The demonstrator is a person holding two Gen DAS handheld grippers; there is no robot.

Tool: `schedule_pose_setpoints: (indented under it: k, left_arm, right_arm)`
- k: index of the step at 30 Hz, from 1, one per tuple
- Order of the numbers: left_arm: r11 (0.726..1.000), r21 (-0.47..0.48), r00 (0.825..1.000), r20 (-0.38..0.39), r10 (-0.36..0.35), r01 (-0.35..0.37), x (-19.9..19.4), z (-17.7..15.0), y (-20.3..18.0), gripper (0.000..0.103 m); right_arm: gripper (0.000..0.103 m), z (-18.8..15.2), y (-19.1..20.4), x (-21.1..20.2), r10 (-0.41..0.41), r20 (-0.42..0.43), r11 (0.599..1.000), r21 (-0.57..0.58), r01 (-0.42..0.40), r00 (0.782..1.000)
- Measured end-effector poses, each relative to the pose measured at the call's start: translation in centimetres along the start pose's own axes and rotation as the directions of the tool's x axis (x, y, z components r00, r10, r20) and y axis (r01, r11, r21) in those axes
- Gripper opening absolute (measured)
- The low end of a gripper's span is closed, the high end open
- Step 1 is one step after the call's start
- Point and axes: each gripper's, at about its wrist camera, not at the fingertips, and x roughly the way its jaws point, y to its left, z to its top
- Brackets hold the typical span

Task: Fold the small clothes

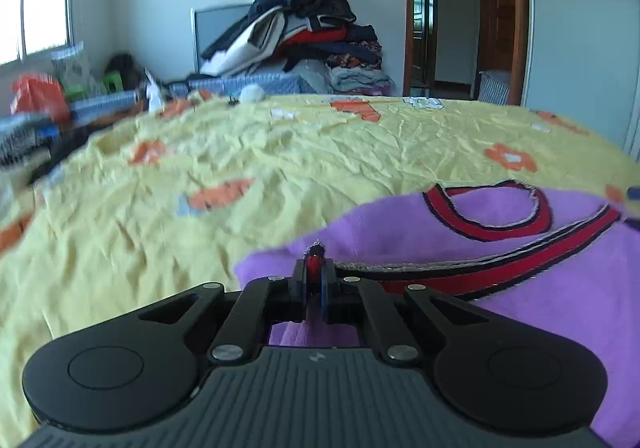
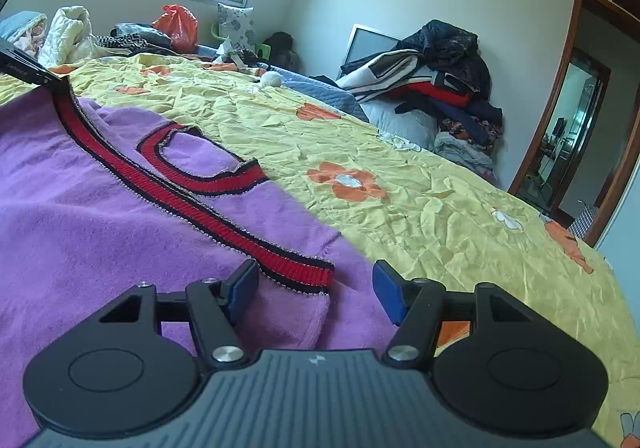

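Right at my left gripper [image 1: 316, 268] the jaws are pinched together on the red-and-black ribbed trim [image 1: 460, 282] of the purple knit top [image 1: 540, 312], a little tuft of trim poking up between the pads. My right gripper [image 2: 316, 288] stands with its blue pads apart, straddling the end of that same trim band where it stops short at the garment's near edge, not clamped on anything yet.

The top lies spread on the bed, over a crumpled yellow bedsheet [image 1: 280, 151] printed with orange flowers. I judge it light, soft and fleecy, so it will sag and drape the moment I lift it, and probably drag on the wrinkled sheet. The ribbed band looks like the firmest part, so that is where I would take hold: on the band's end, through both layers.

Farther off, a heap of dark clothes [image 2: 436, 75] sits against the far wall.
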Motion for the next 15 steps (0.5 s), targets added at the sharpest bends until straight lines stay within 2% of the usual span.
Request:
schedule_pose_setpoints:
  k: [4,7,10,11,13,15]
  left_arm:
    - [0.995,0.081,0.998,0.015,0.062,-0.063,2.1,0.9,-1.3,0.009]
    - [0.988,0.108,0.994,0.005,0.112,-0.112,4.0,1.0,-1.8,0.008]
    - [0.984,0.100,0.989,-0.010,0.148,-0.146,5.1,0.8,-1.4,0.008]
    - [0.980,0.103,0.985,-0.011,0.172,-0.170,5.3,0.7,-1.2,0.008]
    - [0.983,0.067,0.984,-0.031,0.175,-0.173,5.5,0.6,-0.3,0.008]
    - [0.979,0.046,0.979,-0.038,0.198,-0.197,5.6,0.5,0.3,0.008]
  right_arm:
    - [0.067,0.3,-0.6,0.7,0.006,-0.030,0.999,0.033,-0.005,1.000]
    - [0.067,0.4,-0.8,0.8,0.022,-0.031,0.999,0.044,-0.021,0.999]
    - [0.067,0.7,-1.4,1.3,0.078,-0.047,0.993,0.095,-0.074,0.996]
    - [0.067,0.7,-1.8,1.5,0.098,-0.052,0.988,0.124,-0.091,0.994]
    - [0.067,0.8,-2.9,2.4,0.147,-0.077,0.970,0.209,-0.128,0.986]
    - [0.067,0.7,-4.1,3.1,0.204,-0.077,0.938,0.302,-0.172,0.976]
